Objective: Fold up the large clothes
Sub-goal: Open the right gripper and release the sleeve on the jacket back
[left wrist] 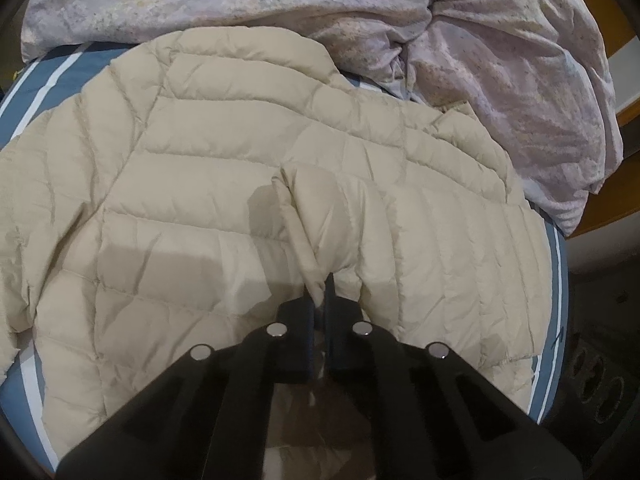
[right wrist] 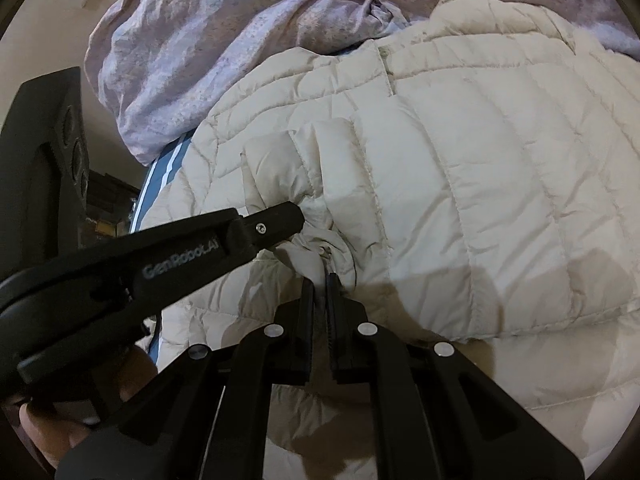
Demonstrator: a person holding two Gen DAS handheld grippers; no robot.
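Cream puffy jacket (left wrist: 192, 208) lies spread out on a bed with a blue sheet (left wrist: 60, 76) that has white stripes. Its stitched rows run across the padded cloth. A crumpled pale purple blanket (left wrist: 500, 80) with a faint speckled print is piled on the far side of the bed, touching the far edge of the jacket.

In the left wrist view, the left gripper (left wrist: 319, 292) has its fingers almost closed. They pinch a thin rolled edge of the jacket, a cuff or hem, which sticks up between the tips. A folded part of the jacket lies just to the right of that edge, on top of the rest.

In the right wrist view, the right gripper (right wrist: 321, 280) also has its fingers nearly shut. A bunched-up bit of jacket cloth is squeezed between them. The left gripper (right wrist: 298, 216) comes in from the left here, and its tip presses into the same bunch of cloth, just beside the right one. I cannot tell from this view how far it is open. White letters on its black side read "GenRobot.AI", though the last letters are blurry. A bare hand (right wrist: 76, 416) shows at the near left, holding the handle.

The jacket fills most of both views.
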